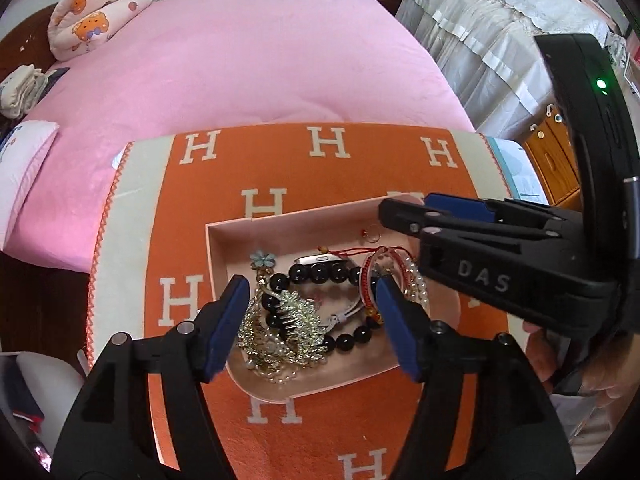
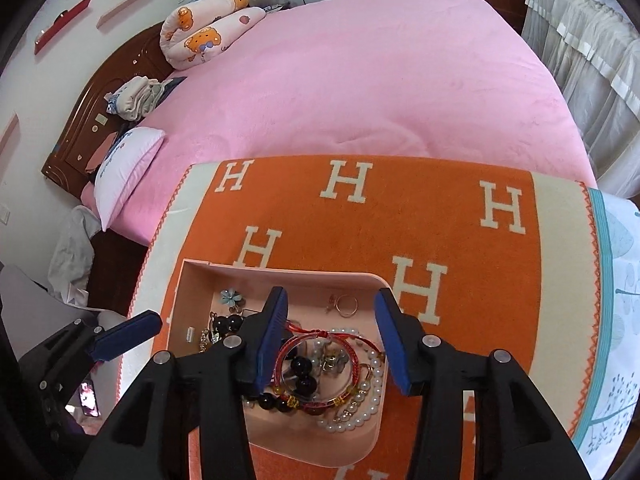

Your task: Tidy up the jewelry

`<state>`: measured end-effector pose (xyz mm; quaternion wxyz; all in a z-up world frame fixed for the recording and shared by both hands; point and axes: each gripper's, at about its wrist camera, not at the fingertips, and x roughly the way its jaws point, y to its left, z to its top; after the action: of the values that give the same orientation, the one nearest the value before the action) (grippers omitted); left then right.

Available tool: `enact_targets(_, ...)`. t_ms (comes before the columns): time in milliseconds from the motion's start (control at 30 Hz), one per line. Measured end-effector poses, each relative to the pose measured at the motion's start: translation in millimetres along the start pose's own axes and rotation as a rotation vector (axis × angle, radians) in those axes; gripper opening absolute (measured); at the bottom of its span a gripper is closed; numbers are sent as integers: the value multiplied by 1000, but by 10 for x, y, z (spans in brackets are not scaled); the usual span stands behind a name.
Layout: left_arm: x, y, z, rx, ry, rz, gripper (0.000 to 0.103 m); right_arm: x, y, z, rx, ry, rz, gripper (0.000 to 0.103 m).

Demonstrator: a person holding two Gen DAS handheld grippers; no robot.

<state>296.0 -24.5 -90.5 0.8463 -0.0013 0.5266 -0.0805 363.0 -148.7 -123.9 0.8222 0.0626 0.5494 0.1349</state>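
Left wrist view: left gripper (image 1: 308, 312) points down over a shallow pink tray (image 1: 218, 256) that sits on an orange blanket (image 1: 360, 176) patterned with white H letters. Its blue fingers (image 1: 228, 320) stand spread apart, pinching nothing, with the jewelry heap seen between them. In the tray: black bead bracelet (image 1: 320, 274), gold comb-like hair ornament (image 1: 288, 328), red cord bracelet (image 1: 368, 280), pearl strand (image 1: 418, 284), a small flower piece (image 1: 262, 261), a thin ring (image 1: 372, 232) near the far wall. Right gripper (image 1: 400, 208) enters from the right above the tray's far right corner; from this side I cannot tell how wide its fingers are. Pink bed (image 1: 240, 60) lies behind the blanket. Right wrist view: right gripper (image 2: 330, 332) hangs over the same tray (image 2: 180, 292), fingers (image 2: 274, 332) spread, nothing pinched. Between them lie the red cord bracelet (image 2: 320, 336) and black beads (image 2: 300, 368); pearls (image 2: 368, 396) just right of those, ring (image 2: 346, 304) farther back, flower piece (image 2: 232, 298) at far left. A blue finger of the left gripper (image 2: 128, 334) shows at the tray's left edge.
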Motion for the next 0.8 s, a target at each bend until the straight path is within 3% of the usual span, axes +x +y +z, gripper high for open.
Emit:
enact_targets(433, -266, 50, -117, -13, -32, 21, 63, -379, 16, -172, -6, -25, -38, 53)
enact_targets(800, -588, 110, -495, -54, -32, -12, 63, -763, 41, -834, 34, -40, -88, 53)
